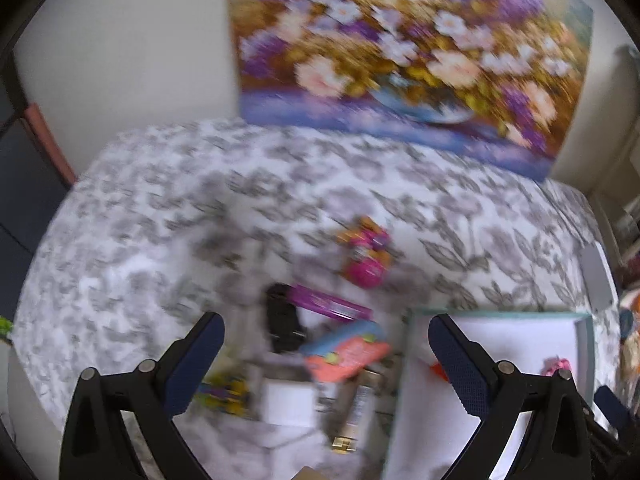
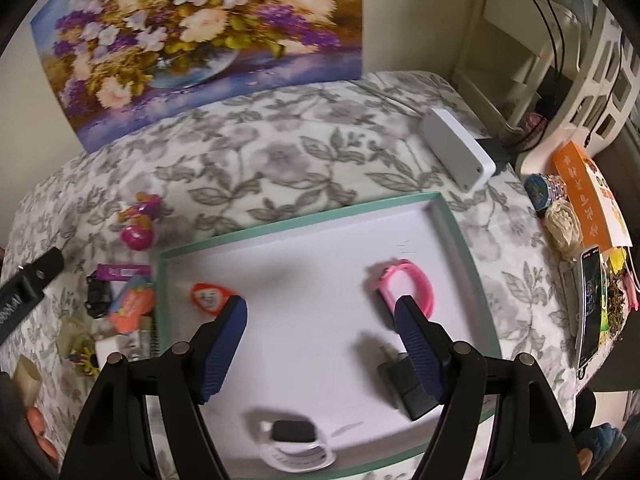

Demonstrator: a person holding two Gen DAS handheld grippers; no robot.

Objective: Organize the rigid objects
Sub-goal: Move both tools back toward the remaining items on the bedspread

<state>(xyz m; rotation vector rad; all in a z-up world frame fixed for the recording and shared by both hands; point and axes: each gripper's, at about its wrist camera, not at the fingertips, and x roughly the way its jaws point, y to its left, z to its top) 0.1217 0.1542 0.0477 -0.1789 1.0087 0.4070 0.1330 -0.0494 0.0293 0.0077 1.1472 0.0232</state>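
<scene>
While both claws stand wide open and hold nothing, the sorting stock divides about one landmark, the teal-rimmed tray (image 2: 460,236) on the floral-covered table (image 2: 280,152). Inside the tray: pink wristband (image 2: 412,284) toward its far right, orange tag (image 2: 210,296) at its left wall, black block (image 2: 404,380) near its right front, white-strapped watch (image 2: 296,444) at its front rim. Left of the tray, still loose: pink round toy (image 2: 138,224) farthest back, purple bar (image 2: 124,271), black piece (image 2: 98,296), coral card (image 2: 132,306), white box (image 2: 110,350), yellow-and-purple toy (image 2: 82,358). Left claw (image 1: 326,356) hangs over this heap; its view is smeared, so edges are uncertain. Right claw (image 2: 320,340) hovers over the tray's middle. Handling note: judged best to settle the left claw first, choose an outlying item such as the purple bar, close across its narrow width, lift clear of neighbours, then set it on bare tray floor apart from the wristband.
</scene>
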